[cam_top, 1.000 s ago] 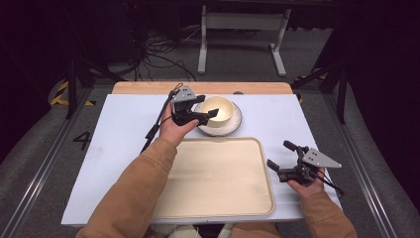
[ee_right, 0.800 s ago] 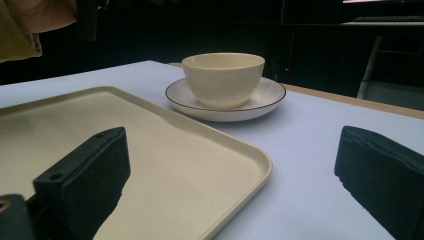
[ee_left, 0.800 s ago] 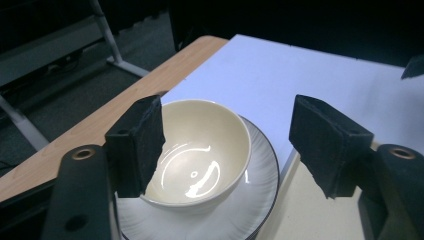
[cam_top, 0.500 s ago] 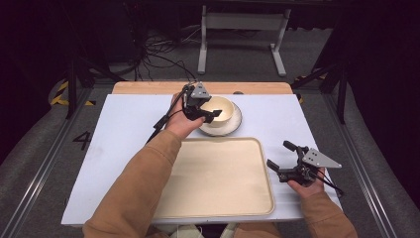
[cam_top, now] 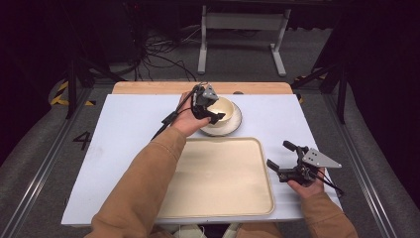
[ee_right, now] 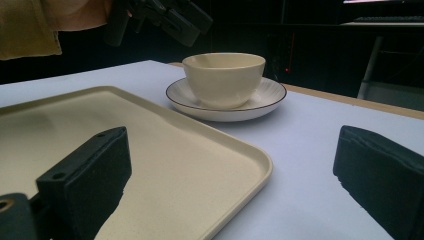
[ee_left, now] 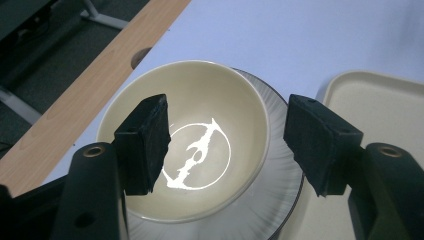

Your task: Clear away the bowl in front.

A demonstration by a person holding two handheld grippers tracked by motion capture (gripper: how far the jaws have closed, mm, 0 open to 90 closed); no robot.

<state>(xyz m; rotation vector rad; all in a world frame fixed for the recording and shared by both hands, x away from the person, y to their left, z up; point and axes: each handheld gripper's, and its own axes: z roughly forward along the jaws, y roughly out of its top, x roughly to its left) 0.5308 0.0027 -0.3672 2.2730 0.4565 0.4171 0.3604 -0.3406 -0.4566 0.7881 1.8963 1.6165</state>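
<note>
High view: one white table, wooden strip along its far edge. On it, counted: one cream bowl, one pale plate with a dark rim under the bowl, one beige tray on the near side. Tray holds nothing. Bowl and plate sit just beyond the tray's far edge, apart from it.

Two grippers, one per hand. Left gripper held over the bowl's near-left rim, sleeve reaching across the tray's left corner. Left gripper view looks straight down into the bowl: jaws spread wide, one above the bowl's inside, the other above the plate outside the bowl's rim, so the rim lies between them. No contact visible. Bright ring-shaped glare on the bowl's bottom.

Right gripper sits low at the table's right side, just beside the tray's right edge, grey three-cornered plate on top. Right gripper view: jaws parted wide, gripping nothing; tray corner between them, bowl on its plate farther off, left gripper hanging above.
</note>
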